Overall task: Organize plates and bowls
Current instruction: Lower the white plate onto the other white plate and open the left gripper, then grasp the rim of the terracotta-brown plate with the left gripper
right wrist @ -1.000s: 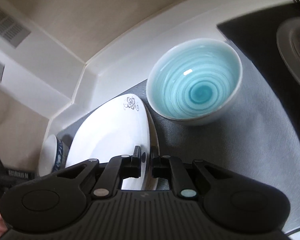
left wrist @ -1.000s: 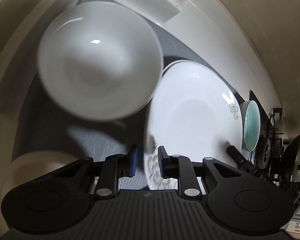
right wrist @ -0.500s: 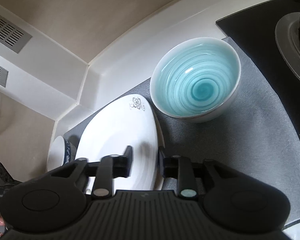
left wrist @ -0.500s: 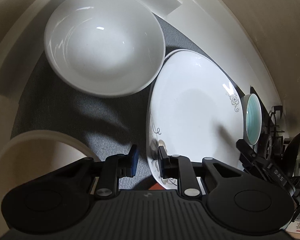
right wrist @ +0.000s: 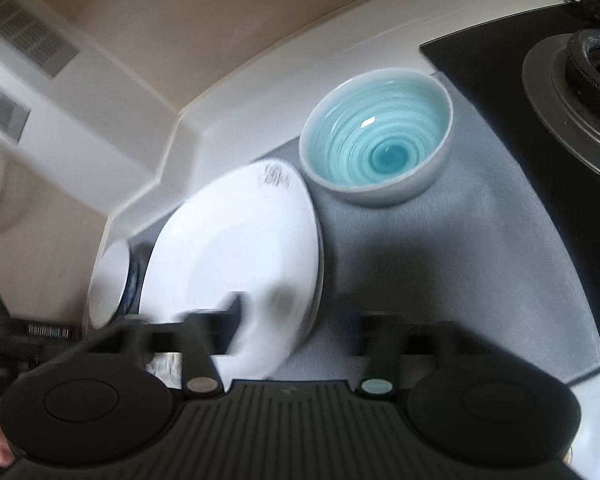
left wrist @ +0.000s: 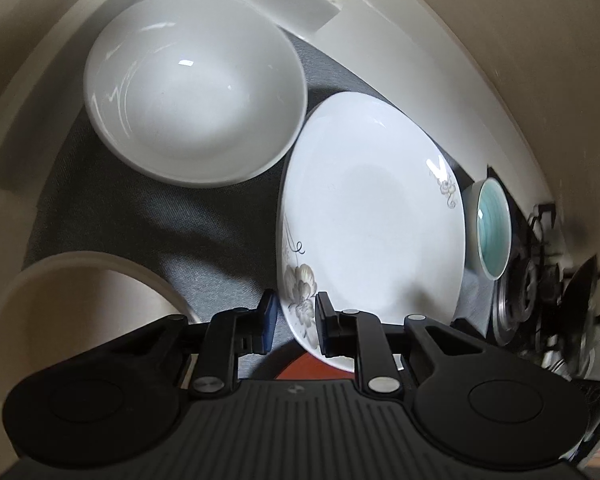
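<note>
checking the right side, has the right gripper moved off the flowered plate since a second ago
Yes. The right gripper has drawn back from the flowered plate toward the teal bowl side; its jaws, blurred, now stand open and empty.

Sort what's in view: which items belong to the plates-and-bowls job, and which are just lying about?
Job: flowered plate; white bowl; teal bowl; blue-patterned bowl.
Lying about: stove burner; wall vent; grey mat.

Free mat and what crowds it

Open grey mat [right wrist: 460, 264] is left right of the floral plate [left wrist: 372, 216]; its far end is closed by the teal bowl [right wrist: 376, 148], the left side is blocked by the white bowl [left wrist: 192, 84], touching the plate's rim.
</note>
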Tool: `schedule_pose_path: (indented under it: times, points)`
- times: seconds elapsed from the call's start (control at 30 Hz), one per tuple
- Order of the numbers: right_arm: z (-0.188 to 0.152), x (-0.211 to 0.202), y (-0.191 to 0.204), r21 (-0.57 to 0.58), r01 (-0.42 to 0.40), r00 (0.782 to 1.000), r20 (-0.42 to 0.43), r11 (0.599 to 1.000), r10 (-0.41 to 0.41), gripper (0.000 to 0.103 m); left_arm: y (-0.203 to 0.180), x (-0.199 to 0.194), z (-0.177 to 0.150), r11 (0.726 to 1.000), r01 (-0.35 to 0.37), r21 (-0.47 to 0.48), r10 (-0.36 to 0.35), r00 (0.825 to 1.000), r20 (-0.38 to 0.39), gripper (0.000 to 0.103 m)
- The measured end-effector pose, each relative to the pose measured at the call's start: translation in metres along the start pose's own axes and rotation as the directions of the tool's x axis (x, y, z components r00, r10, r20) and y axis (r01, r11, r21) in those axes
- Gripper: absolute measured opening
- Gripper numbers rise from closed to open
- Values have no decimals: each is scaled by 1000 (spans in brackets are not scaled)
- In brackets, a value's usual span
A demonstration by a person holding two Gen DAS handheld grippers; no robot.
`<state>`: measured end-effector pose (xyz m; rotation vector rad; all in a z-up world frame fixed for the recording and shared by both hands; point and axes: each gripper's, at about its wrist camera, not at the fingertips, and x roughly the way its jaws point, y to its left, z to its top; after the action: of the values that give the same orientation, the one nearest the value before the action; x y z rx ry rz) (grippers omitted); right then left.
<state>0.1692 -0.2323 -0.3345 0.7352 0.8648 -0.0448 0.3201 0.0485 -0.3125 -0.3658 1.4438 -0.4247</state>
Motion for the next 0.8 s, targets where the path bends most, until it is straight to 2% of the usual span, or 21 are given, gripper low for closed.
schedule_pose_path:
  times: [0.07,0.13,0.37,0.5,0.53,0.57,0.6,0.67,0.73,0.8]
  points:
    - [-3,0,-3,11,2,1000,-4,1000,-2,5,-6,2,-3,999,-19,27,19,1000,5,15]
    - [-2,2,-3,6,4,1000,1,1000,-4,5,-9,4,-3,999,-33,38,33,999,9,12]
    - [5,9,-2,-22,21,1000,7,1000,-21,5,-15,8,-4,996,-58,65,56,998,20,12]
    - [2,-3,3,-59,14,1000,12,998,-13,9,-24,0,-13,990,-101,97,97,994,42,13]
    - [-1,-8,4,-85,12,1000,12,996,-11,12,-27,-2,-16,986,-115,117,109,992,56,14]
    - [-6,-13,7,-122,24,1000,10,992,-23,20,-29,-5,-20,983,-126,136,118,991,66,17]
    - [-11,-16,9,-157,38,999,4,987,-38,34,-31,-8,-25,979,-134,152,124,990,73,20]
    - [-25,-20,13,-228,45,998,-31,973,-53,47,-35,-14,-34,974,-141,178,128,988,81,41]
    - [-42,-20,17,-293,45,994,-78,955,-70,48,-38,-18,-47,967,-148,209,131,987,94,52]
    - [-59,-15,20,-343,41,988,-127,939,-90,48,-42,-20,-61,955,-155,254,135,986,92,54]
